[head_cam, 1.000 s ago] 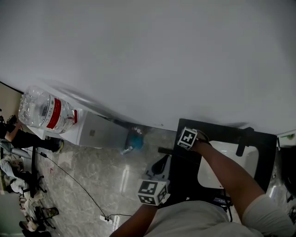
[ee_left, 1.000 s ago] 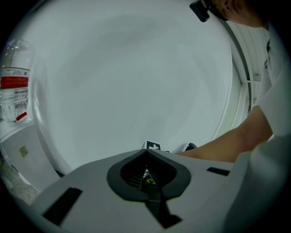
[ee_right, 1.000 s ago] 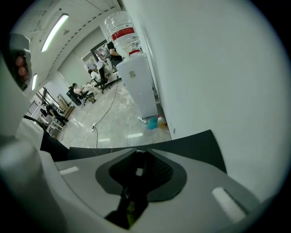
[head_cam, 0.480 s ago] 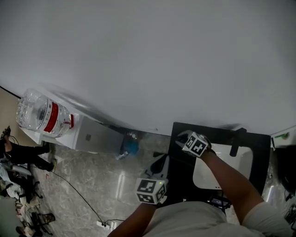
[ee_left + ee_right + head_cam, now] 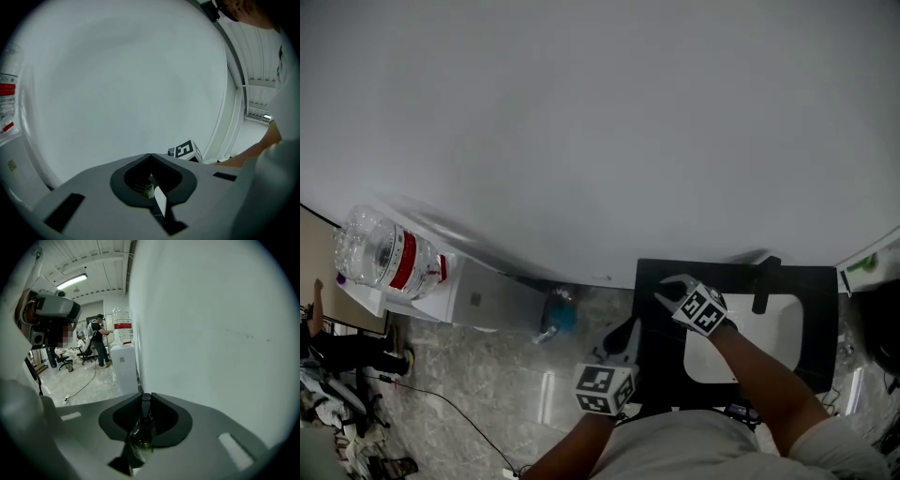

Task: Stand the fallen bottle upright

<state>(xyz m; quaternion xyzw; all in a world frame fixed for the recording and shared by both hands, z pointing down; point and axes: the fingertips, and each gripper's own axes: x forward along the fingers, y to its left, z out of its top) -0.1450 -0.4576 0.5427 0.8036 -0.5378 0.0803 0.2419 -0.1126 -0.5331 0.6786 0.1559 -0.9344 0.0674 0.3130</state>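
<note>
In the right gripper view a dark green glass bottle (image 5: 140,437) with a black cap lies between the jaws, neck pointing away toward the white wall. My right gripper (image 5: 146,397) is shut on it, lifted off the surface. From the head view the right gripper (image 5: 670,286) hangs over the left edge of the black table (image 5: 652,281); the bottle is hidden there by the gripper. My left gripper (image 5: 623,337) is lower and to the left, over the floor. Seen from its own camera, the left gripper (image 5: 150,157) has its tips meeting, with nothing clearly held.
A white tray (image 5: 778,323) lies on the black table. Left of it stand a white water dispenser (image 5: 478,295) with a large clear bottle (image 5: 384,258) and a blue object (image 5: 558,314) on the floor. A person (image 5: 99,341) stands by the dispenser (image 5: 124,371). A white wall fills the background.
My right gripper has risen and swung left toward the table's edge, tilting as it went. The left gripper shifted only slightly. The head view drifted, so the table and dispenser sit differently in the picture.
</note>
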